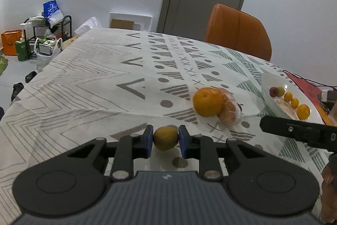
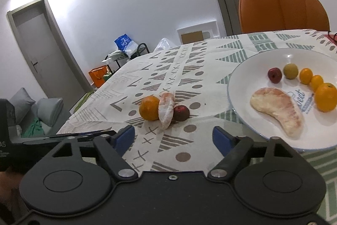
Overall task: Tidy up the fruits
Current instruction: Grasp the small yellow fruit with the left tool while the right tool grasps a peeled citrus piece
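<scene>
The left gripper [image 1: 165,138] is closed on a small yellow-green citrus fruit [image 1: 165,138], clamped between its blue pads [image 1: 149,140] just above the patterned tablecloth [image 1: 84,77]. The right gripper [image 2: 173,138] stands wide, with nothing between its fingers, near the white plate [image 2: 238,85].

On the cloth ahead, an orange [image 2: 149,108], a peeled pomelo segment [image 2: 166,112] and a dark red fruit [image 2: 181,112] lie touching in a row. The plate holds a second pomelo segment [image 2: 278,110], a red fruit [image 2: 274,75], a green fruit [image 2: 290,71], two kumquats [image 2: 305,76] and a larger orange [image 2: 326,97]. An orange chair [image 2: 282,7] stands behind the table.
</scene>
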`<state>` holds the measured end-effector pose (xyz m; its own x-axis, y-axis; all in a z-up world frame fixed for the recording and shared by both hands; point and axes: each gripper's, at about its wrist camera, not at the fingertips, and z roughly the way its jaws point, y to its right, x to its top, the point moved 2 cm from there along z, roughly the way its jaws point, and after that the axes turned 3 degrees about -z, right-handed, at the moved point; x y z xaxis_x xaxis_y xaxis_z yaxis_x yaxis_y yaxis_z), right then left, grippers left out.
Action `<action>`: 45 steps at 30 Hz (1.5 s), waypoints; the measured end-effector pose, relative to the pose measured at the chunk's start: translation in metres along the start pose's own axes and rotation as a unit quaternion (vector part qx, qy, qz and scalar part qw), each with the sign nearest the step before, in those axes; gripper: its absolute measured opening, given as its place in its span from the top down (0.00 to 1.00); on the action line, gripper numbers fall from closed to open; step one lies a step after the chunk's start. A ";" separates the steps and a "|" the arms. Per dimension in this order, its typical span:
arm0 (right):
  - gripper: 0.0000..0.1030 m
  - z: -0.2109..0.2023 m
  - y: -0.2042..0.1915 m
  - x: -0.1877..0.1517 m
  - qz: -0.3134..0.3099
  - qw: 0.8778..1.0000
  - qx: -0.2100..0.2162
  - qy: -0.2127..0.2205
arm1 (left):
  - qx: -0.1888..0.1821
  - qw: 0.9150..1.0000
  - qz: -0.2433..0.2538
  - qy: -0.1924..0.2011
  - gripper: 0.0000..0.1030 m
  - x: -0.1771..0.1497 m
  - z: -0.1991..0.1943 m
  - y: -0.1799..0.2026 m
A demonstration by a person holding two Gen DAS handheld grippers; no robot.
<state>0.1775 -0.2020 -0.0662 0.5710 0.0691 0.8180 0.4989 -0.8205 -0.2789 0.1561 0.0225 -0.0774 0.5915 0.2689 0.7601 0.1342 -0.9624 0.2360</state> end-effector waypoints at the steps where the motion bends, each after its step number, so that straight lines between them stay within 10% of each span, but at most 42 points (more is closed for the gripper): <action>1: 0.28 0.002 0.000 0.001 0.001 1.000 0.003 -0.001 | 0.002 1.000 -0.002 0.002 0.77 0.001 -0.001 -0.001; 23: 0.54 0.058 -0.018 0.018 -0.007 0.999 0.015 -0.047 | 0.024 0.999 -0.033 0.020 0.77 0.006 -0.007 -0.029; 27: 0.83 0.062 -0.015 0.017 -0.001 0.999 0.003 -0.049 | 0.023 0.999 -0.032 0.021 0.77 0.007 -0.006 -0.027; 45: 0.83 0.022 -0.006 0.010 0.015 0.999 0.025 -0.017 | -0.016 0.999 -0.005 0.041 0.77 0.016 -0.026 0.013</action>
<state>0.1949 -0.1843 -0.0670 0.6081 0.0643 0.7913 0.5123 -0.7932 -0.3292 0.1460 0.0152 -0.0465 0.5239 0.2811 0.8040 0.1135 -0.9586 0.2612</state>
